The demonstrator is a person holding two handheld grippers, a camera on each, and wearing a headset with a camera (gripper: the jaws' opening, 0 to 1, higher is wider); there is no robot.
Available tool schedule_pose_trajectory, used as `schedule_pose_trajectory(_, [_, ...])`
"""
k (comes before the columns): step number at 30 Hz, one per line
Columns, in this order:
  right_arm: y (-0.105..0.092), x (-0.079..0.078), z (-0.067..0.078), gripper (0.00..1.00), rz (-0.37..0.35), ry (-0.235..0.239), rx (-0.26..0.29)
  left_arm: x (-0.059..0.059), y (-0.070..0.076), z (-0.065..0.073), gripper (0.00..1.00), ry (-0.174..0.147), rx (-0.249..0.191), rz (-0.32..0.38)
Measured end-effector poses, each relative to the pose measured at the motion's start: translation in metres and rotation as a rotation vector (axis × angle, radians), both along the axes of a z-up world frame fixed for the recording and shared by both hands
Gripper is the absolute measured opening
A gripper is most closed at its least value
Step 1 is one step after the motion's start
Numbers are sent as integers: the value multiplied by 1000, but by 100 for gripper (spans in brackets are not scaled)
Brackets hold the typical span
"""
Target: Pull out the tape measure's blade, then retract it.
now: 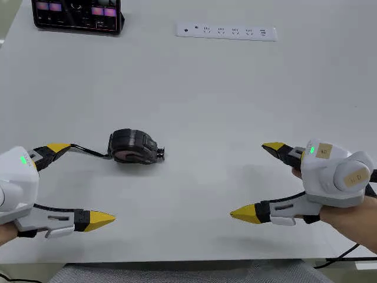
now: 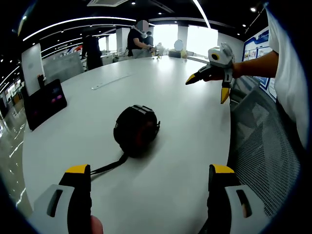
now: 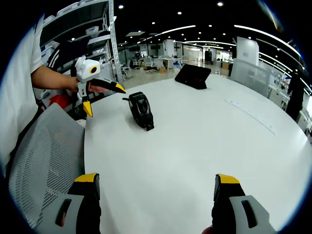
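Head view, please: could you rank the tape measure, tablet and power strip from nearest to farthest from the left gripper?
1. Tape measure, just ahead of the left gripper.
2. Tablet, far left corner.
3. Power strip, far back, right of centre.

The left gripper [image 1: 85,183] and right gripper [image 1: 248,180] point inward toward each other, well apart, each with jaws spread wide; a bare forearm [image 1: 353,223] backs the right.

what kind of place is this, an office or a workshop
Most likely an open-plan office or lab: a large white table carrying a power strip and a dark screen, a mesh office chair beside it, and rows of desks under ceiling spotlights behind.
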State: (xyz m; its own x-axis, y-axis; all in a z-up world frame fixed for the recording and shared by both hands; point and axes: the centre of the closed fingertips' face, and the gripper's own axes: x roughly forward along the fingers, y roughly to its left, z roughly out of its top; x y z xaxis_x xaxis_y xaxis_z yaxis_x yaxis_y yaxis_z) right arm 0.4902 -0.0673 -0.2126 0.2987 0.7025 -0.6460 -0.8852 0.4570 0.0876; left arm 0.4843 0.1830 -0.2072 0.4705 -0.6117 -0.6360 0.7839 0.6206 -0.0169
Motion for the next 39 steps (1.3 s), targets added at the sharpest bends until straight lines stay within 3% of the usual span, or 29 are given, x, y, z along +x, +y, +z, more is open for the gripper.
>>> schedule_pose_trajectory(39, [27,24,-1,93,138,-16,-36,35,-4,-2,95,-10,73,-128])
